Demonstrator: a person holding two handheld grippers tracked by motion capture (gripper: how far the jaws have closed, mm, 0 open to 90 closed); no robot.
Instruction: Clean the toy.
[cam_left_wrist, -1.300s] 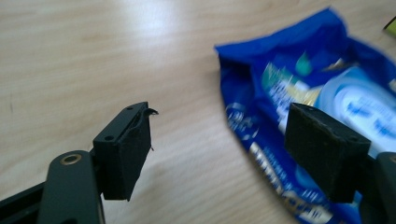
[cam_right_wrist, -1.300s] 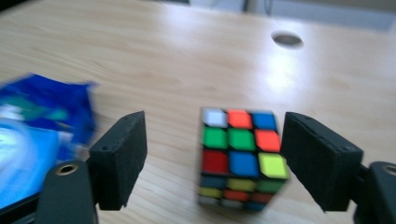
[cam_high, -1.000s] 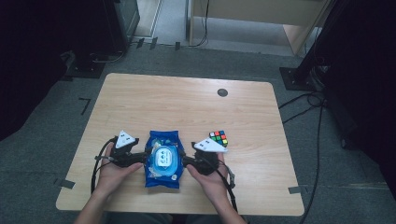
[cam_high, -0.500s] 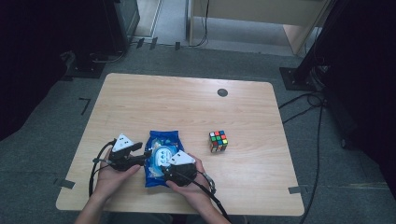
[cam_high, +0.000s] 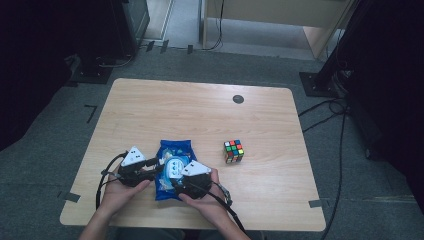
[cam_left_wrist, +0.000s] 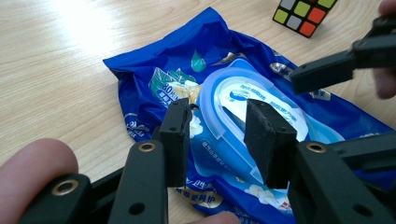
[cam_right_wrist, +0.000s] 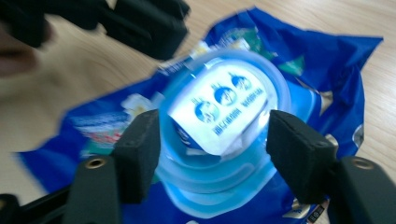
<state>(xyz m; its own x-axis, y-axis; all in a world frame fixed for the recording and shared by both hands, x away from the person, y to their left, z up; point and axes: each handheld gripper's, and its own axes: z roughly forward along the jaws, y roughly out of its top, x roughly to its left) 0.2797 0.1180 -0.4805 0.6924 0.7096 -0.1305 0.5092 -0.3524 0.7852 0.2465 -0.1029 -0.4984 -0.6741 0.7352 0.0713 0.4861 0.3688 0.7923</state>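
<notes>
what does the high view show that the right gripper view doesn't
High view alone: the whole wooden table, a Rubik's cube to the right of the pack, a dark round cap near the far edge, the person's forearms and the grey floor.

Right gripper view alone: a close look at the pack's pale blue plastic lid and its white label between the open jaws of the right gripper, whose jaws have just been opening.

Both: the blue wet wipes pack and the left gripper.

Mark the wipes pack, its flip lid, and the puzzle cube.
wipes pack (cam_high: 172, 150), high view, blue top end.
flip lid (cam_right_wrist: 224, 105), right gripper view, white label.
puzzle cube (cam_high: 233, 150), high view, top face.
</notes>
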